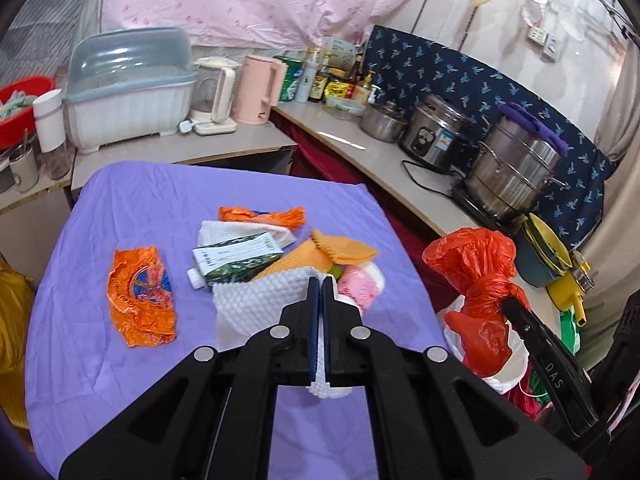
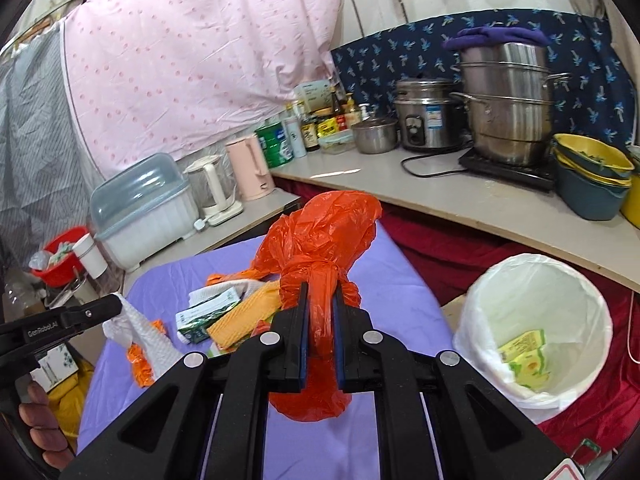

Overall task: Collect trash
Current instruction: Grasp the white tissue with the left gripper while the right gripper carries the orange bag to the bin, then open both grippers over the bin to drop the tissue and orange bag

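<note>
Room: a cramped kitchen corner, a pink dotted sheet hung behind, steel pots and kettles lined along a pale counter.
Desk: a purple-cloth-covered desk (image 1: 100, 240) lay below both grippers and carried the loose rubbish.
Left gripper: the left gripper (image 1: 320, 280) was clamped on a white waffle-textured paper towel (image 1: 256, 300), which hung from its closed pads, lifted clear of the cloth so it could be carried off.
Right gripper: the right gripper (image 2: 320, 292) was clamped on the knotted neck of a crumpled red-orange plastic bag (image 2: 320, 240); the knot gave a firm hold, with the bag billowing above and sagging below the pads.
Bin: a white-lined round waste bin (image 2: 500, 280) stood low to the right of the right gripper, one yellow-green wrapper (image 2: 524, 356) already inside, probably the drop point.
Left over: ahead of the left gripper lay a green-and-white carton (image 1: 236, 260) and a yellow cloth (image 1: 344, 250); to its left, an orange foil wrapper (image 1: 140, 296).
Pose: both grippers pointed forward and downward, held side by side above the desk.
</note>
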{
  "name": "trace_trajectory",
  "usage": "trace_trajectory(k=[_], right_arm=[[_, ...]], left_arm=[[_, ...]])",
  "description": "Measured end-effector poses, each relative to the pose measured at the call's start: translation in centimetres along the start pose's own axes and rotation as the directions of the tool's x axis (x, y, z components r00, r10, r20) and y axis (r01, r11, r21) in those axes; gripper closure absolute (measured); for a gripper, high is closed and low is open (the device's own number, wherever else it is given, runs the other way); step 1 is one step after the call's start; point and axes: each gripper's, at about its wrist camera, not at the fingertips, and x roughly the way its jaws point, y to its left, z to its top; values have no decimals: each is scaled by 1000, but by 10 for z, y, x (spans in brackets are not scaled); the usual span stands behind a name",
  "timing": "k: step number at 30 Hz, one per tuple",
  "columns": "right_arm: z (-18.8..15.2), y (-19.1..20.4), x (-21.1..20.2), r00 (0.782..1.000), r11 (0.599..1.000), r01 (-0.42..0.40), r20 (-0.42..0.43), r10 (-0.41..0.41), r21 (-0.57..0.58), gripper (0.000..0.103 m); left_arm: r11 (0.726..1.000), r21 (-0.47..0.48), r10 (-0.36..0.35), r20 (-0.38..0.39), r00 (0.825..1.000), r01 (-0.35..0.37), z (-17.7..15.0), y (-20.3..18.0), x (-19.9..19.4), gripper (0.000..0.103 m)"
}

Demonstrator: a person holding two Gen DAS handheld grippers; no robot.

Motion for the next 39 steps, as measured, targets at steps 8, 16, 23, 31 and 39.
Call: trace_trajectory(k=[8, 16, 23, 31, 39], right_arm=[[-3, -58, -28, 996, 994, 85, 27, -87, 64, 94], [-16, -136, -50, 981, 969, 187, 20, -193, 163, 94], [-35, -200, -68, 959, 928, 277, -5, -285, 247, 94], [-52, -248, -81, 937, 886, 339, -30, -348, 315, 94], [-56, -271, -78, 930, 869, 358, -50, -364, 340, 94]], left_arm=[[992, 98, -77, -20, 997, 78, -5, -75, 9, 102], [954, 213, -198, -74, 977, 209, -14, -176, 34, 102], [910, 287, -274, -126, 953, 299, -29, -257, 60, 102], [883, 328, -287, -186, 940, 335, -47, -312, 100, 102], [897, 314, -234, -258, 938, 310, -65, -326, 142, 95]])
